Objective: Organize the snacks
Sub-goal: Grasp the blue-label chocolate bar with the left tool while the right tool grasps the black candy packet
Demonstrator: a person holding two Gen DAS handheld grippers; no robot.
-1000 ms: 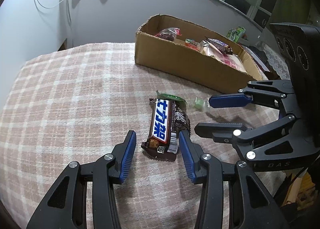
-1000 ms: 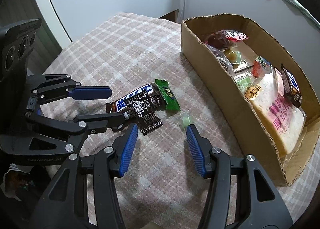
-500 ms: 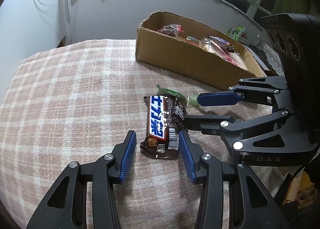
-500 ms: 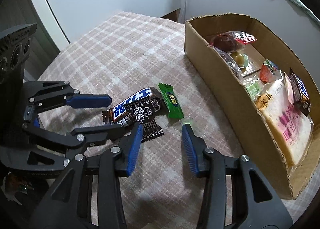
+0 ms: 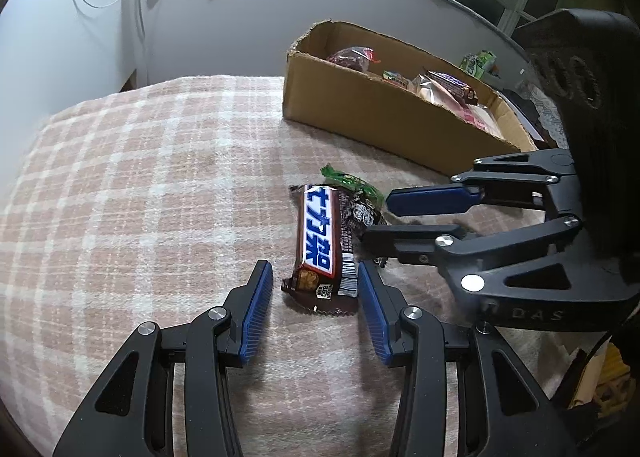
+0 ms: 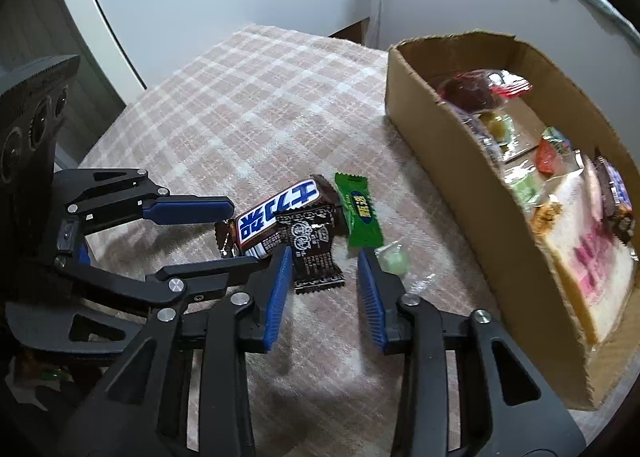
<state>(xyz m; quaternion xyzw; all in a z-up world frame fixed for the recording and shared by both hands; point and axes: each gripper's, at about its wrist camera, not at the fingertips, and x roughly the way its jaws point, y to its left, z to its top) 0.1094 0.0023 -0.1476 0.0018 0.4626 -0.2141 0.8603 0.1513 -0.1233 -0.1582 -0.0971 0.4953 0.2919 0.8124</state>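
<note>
Snacks still loose on the checked cloth [image 5: 140,185] lie in a small cluster just short of the cardboard box [image 6: 436,129]: the chocolate bar [image 5: 318,233], a dark sachet [image 6: 312,253] overlapping it, a green packet [image 6: 360,213] on the box side of that, and a pale wrapped candy [image 6: 394,259] nearest the box wall. My right gripper [image 6: 322,281] has just been closing and has come in from the candy's side of the pile. Its jaws now straddle the sachet's near end, with no pad pressing that I can see, so I judge the sachet my next pick. My left gripper [image 5: 316,297] holds a narrow gap around the bar's near end, pads apart from the wrapper. Both claws crowd the same pile, their fingers almost crossing beside the bar, so lifting room is tight there. Toward the box the cloth is bare, and the box's near end has free floor.
</note>
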